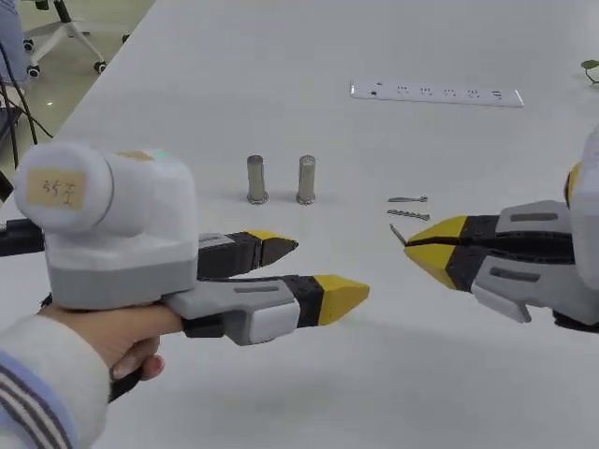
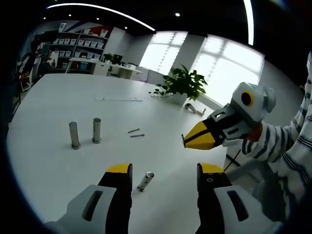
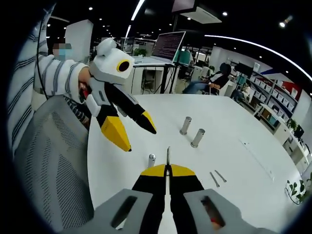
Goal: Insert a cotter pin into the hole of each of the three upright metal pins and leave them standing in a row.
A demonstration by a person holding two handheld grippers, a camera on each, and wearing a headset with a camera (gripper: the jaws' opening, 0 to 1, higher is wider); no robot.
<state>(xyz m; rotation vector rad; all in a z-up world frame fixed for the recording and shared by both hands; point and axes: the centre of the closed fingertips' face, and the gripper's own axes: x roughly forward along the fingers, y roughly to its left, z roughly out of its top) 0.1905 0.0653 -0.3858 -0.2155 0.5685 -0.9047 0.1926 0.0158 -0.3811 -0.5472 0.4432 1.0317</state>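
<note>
The head view's edge cuts off the right gripper (image 1: 412, 243); holes in the upright pins (image 1: 257, 178) are too small.

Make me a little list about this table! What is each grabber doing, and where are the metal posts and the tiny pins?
left gripper: open, holding nothing
right gripper: shut on a cotter pin
upright metal pins: two, standing side by side
third metal pin: lying on its side in front of the left gripper
loose cotter pins: two, flat on the table
power strip: farther back
</note>
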